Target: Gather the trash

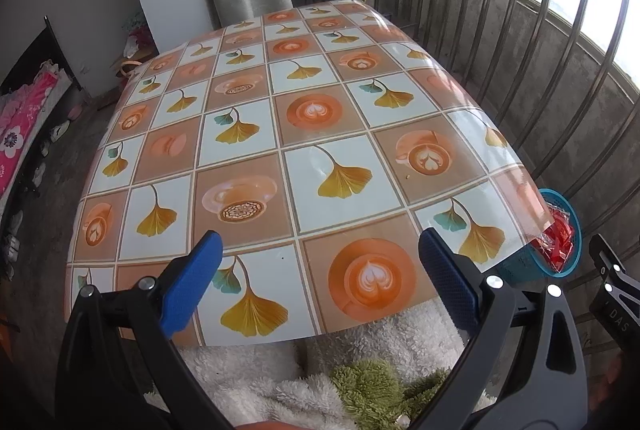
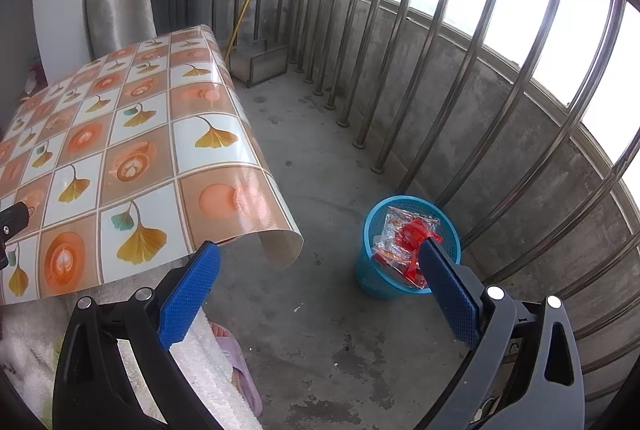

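Glossy, smooth vinyl tablecloth (image 1: 304, 134). Blue perforated plastic basket (image 2: 374, 278) holds crinkly shiny wrappers (image 2: 404, 242) (red, clear); rough matt concrete floor (image 2: 320, 330).

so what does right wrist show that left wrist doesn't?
Right wrist only: the whole blue bin standing on the concrete floor, clear and red wrappers inside, a pink slipper, and the tablecloth's curled corner. The right claw is open and empty.

Left wrist only: nearly the whole patterned tabletop, with no trash visible on it, and pink bedding at far left. The left claw is open and empty.

Both: the tablecloth, the bin, the railing, the fluffy white fabric.
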`<state>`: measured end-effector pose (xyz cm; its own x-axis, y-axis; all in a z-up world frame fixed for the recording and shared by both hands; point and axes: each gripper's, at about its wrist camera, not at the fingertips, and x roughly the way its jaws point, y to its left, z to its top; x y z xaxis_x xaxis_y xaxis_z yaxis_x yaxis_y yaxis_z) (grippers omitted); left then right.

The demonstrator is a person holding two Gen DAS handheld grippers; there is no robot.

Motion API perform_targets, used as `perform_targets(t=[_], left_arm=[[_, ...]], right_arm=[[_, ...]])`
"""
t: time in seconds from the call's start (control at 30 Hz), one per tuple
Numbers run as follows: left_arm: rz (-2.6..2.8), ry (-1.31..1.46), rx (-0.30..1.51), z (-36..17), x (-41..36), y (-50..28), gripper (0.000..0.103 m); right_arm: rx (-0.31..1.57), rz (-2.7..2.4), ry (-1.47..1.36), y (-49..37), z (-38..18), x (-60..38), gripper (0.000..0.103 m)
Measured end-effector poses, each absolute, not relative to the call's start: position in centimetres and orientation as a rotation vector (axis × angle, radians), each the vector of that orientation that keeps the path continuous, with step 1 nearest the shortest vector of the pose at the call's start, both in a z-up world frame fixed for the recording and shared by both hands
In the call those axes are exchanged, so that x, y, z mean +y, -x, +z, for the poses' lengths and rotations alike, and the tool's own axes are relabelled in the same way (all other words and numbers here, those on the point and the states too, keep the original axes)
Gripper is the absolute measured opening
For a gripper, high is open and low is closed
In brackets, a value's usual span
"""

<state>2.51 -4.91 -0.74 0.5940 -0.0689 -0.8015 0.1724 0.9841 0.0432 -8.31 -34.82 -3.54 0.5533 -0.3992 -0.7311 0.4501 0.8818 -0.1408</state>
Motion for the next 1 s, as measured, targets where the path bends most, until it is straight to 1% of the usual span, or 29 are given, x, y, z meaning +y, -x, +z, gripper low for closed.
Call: perform_targets(t=[1.0], left_arm=[[-0.14,-0.122,0.923,-0.77,-4.91,-2.42,0.094]], right_arm=[[0.841,-0.499,-0.061,8.05,-3.3,-33.91,0.097]])
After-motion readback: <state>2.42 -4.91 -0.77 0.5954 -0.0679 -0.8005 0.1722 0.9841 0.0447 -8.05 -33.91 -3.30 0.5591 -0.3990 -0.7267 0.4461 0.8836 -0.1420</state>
